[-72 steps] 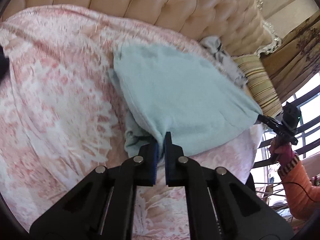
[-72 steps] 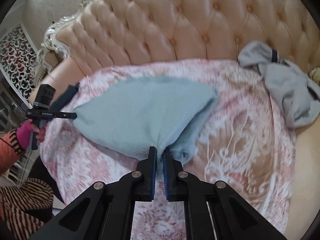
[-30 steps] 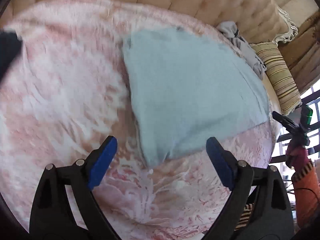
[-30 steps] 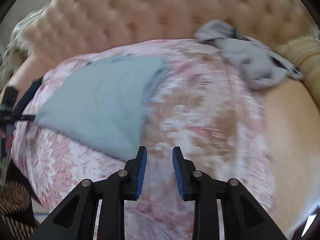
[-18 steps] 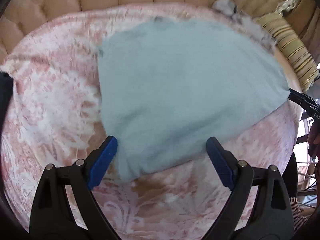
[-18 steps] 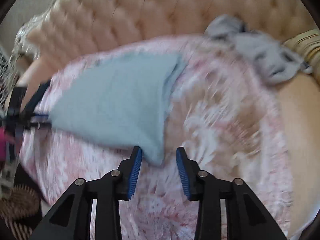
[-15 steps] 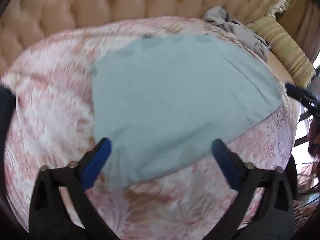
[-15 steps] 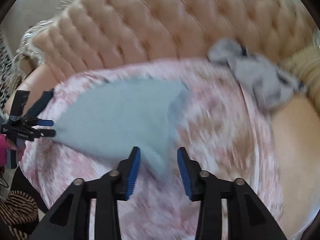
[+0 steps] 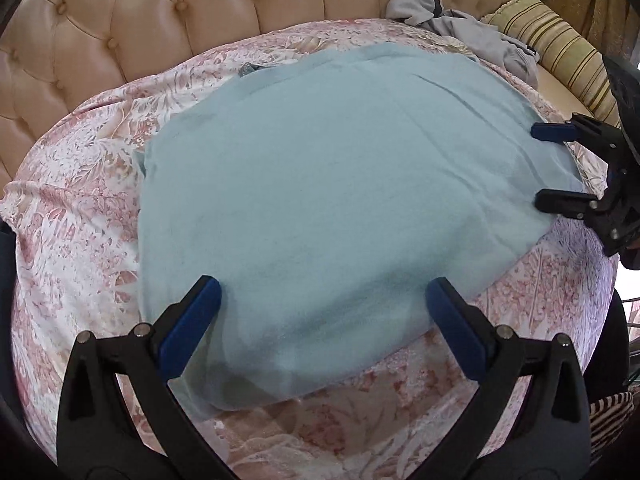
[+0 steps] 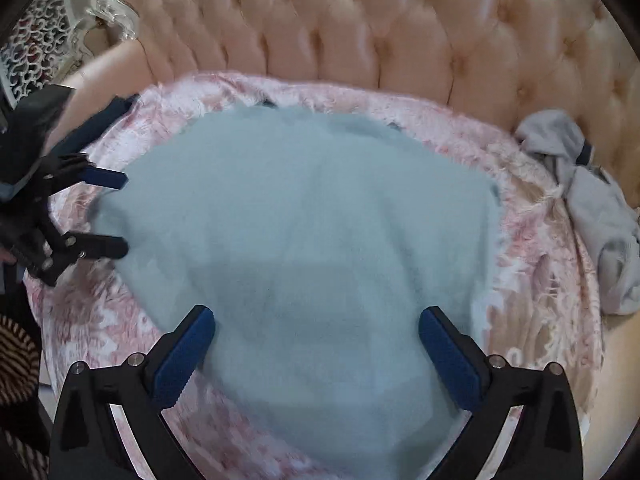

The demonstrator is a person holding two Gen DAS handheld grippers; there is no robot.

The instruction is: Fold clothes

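Your left gripper [image 9: 323, 298] stands with its jaws fully apart above the near edge of the light blue garment [image 9: 340, 200], clamping nothing. Your right gripper [image 10: 316, 330] has just been opening; its jaws are also wide apart, with the garment lying below them, not pinched. The garment lies spread flat on the pink floral bedspread [image 9: 72, 208], in front of the tufted headboard [image 10: 360, 40]. A grey garment [image 10: 596, 208] lies crumpled at the bedspread's far right edge.
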